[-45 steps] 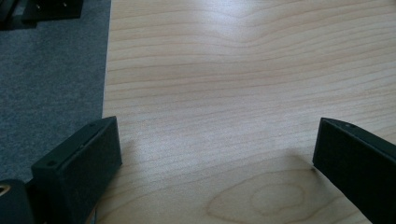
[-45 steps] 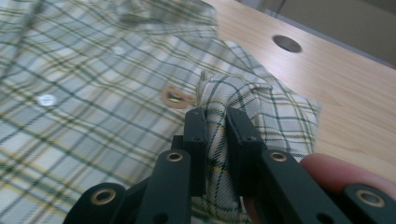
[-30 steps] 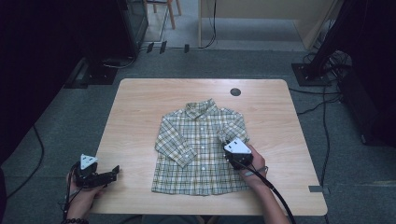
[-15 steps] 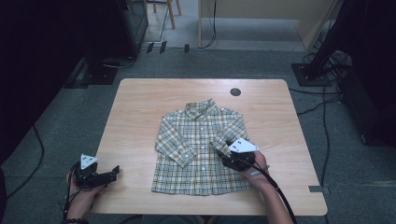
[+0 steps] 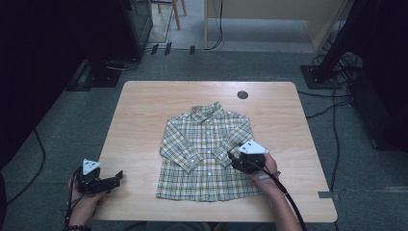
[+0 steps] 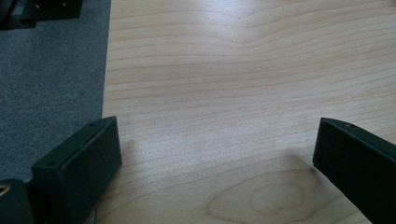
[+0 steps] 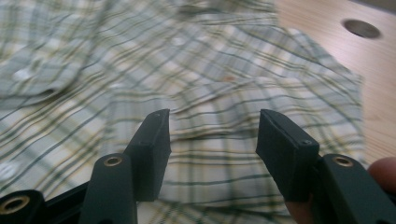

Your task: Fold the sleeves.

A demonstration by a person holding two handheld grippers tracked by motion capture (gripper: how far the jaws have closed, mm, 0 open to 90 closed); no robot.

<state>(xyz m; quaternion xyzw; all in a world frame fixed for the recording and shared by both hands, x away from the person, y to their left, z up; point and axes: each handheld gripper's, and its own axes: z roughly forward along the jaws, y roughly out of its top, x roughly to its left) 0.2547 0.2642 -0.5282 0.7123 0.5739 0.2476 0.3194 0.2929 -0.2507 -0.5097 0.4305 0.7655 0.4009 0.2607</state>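
A small green-and-cream plaid shirt [image 5: 207, 154] lies flat, front up, in the middle of the wooden table [image 5: 144, 110], collar to the far side. My right gripper [image 5: 232, 158] hovers low over the shirt's right sleeve [image 7: 210, 70]. Its jaws have just been opening. They stand apart now, with fabric under them and none pinched between the pads. My left gripper [image 5: 115, 177] rests at the table's near left corner, away from the shirt. In the left gripper view the left gripper [image 6: 215, 154] is open wide over bare wood.
A round cable hole [image 5: 242, 95] sits in the table's far right part, also seen as a dark hole [image 7: 359, 28] beyond the shirt. Grey carpet [image 6: 51, 70] borders the table's left edge. Dark equipment stands and cables ring the table on the floor.
My right gripper has shifted slightly right along the shirt's sleeve. The left hand and the shirt look the same.
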